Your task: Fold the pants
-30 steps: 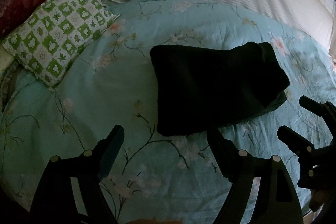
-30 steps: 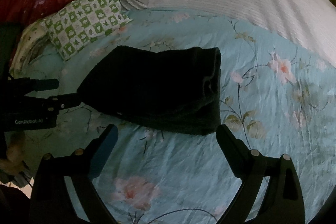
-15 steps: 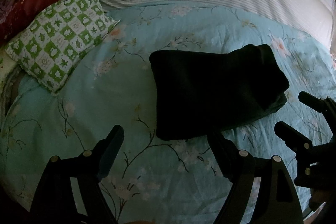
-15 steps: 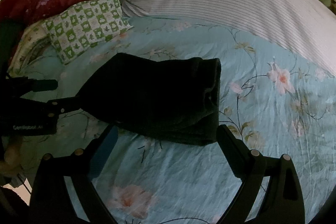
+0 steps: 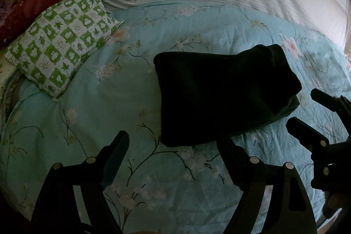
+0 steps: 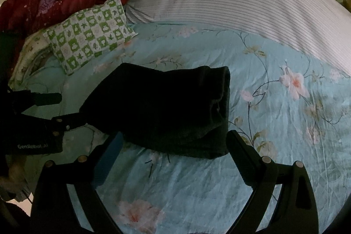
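Right wrist view: your folded black pants [image 6: 166, 109] lie crosswise just ahead on the floral quilt [image 6: 274, 124]; right gripper [image 6: 173, 142] nearer, both grippers spread, empty; left gripper [image 5: 173, 146].

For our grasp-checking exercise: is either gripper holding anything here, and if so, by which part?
Nothing is held. The left gripper and right gripper are both open, near the folded black fabric pants on the floral bedspread.
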Demonstrator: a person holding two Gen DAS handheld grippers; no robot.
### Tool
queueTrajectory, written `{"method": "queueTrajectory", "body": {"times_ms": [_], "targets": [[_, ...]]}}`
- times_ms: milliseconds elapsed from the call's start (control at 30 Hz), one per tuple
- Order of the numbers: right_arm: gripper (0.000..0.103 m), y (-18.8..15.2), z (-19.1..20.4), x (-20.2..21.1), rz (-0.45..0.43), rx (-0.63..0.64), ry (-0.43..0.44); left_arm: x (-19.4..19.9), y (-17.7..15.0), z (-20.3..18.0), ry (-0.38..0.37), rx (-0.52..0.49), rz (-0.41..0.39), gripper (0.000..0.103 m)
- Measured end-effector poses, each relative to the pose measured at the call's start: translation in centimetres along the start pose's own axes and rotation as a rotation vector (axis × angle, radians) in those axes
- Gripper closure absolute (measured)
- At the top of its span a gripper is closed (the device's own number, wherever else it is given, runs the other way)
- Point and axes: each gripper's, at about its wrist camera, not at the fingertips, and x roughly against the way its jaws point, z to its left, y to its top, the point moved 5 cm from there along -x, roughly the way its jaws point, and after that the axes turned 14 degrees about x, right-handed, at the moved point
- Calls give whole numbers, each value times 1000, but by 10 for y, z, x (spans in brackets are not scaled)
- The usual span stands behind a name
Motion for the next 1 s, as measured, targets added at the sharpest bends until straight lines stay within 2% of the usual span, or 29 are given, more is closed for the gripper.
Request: {"method": "queueTrajectory", "body": {"times_ms": [1000], "targets": [[8,4,-3,-6,6,3,12,-7,2,-1,-7,-17,27,20]]}}
